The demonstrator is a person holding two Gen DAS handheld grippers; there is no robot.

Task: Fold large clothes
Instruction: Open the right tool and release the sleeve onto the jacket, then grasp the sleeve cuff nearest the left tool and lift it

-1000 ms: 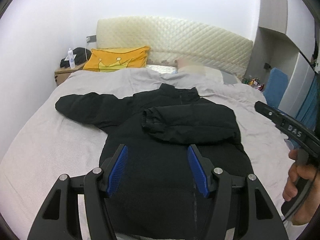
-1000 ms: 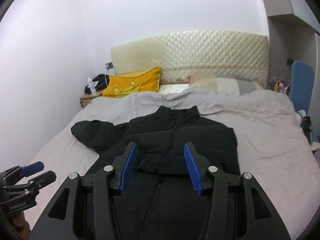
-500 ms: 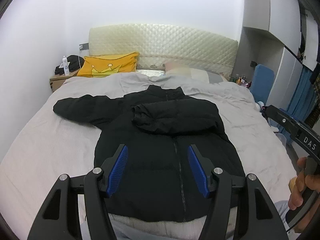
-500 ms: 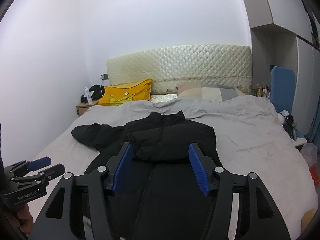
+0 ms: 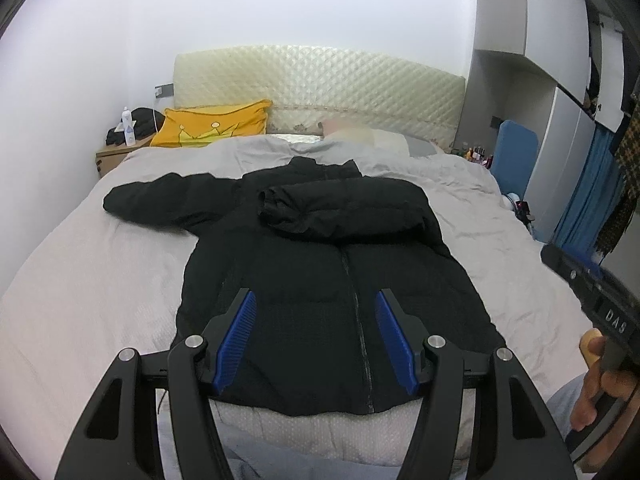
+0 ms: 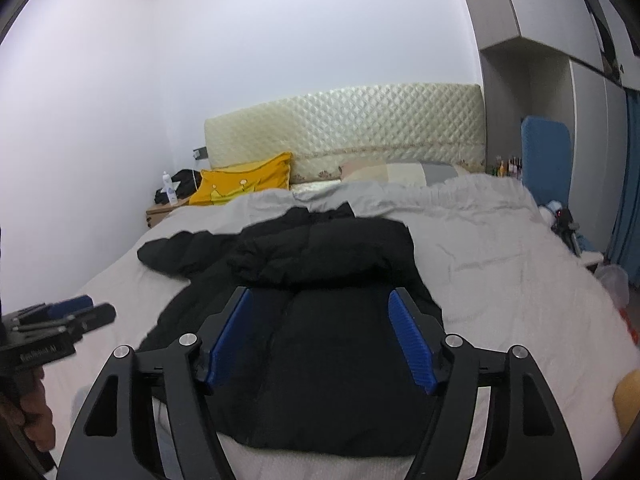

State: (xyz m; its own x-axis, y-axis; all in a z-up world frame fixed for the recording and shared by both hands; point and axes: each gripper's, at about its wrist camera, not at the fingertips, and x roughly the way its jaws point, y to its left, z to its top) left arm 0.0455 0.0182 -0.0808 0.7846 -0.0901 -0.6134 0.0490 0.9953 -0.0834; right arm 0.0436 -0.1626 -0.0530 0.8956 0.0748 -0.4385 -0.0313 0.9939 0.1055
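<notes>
Pale grey bedding carried the puffy black jacket, zipped, lying flat mid-bed with one sleeve already folded across its chest. I held the left gripper and right gripper spread wide and empty above the hem. I judged the outstretched sleeve needed folding next.

White-walled bedroom, quilted headboard

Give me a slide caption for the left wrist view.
Open left gripper above a black jacket on the bed: one sleeve folded across the chest, the other sleeve spread out.
</notes>
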